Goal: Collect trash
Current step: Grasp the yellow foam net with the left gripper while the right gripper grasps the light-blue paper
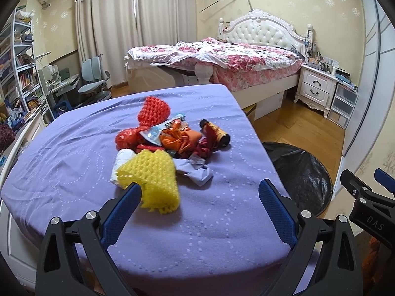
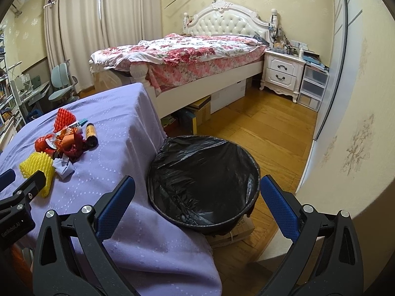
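Observation:
A pile of trash lies on the purple-covered table [image 1: 74,162]: a yellow foam net [image 1: 153,180], a red foam net [image 1: 154,111], orange wrappers [image 1: 180,135], a dark can [image 1: 217,133] and pale crumpled paper [image 1: 197,172]. My left gripper [image 1: 200,192] is open just short of the pile, its left finger beside the yellow net. My right gripper [image 2: 197,190] is open and empty, hovering near the table's corner in front of a bin lined with a black bag [image 2: 205,175]. The pile also shows in the right wrist view, with the yellow foam net [image 2: 37,170] nearest.
The bin stands on the wooden floor [image 2: 259,128] right of the table. A bed [image 2: 185,51] with a floral quilt sits behind, a white nightstand [image 2: 284,74] to its right. A desk chair [image 1: 93,81] and bookshelves [image 1: 17,69] are at the far left.

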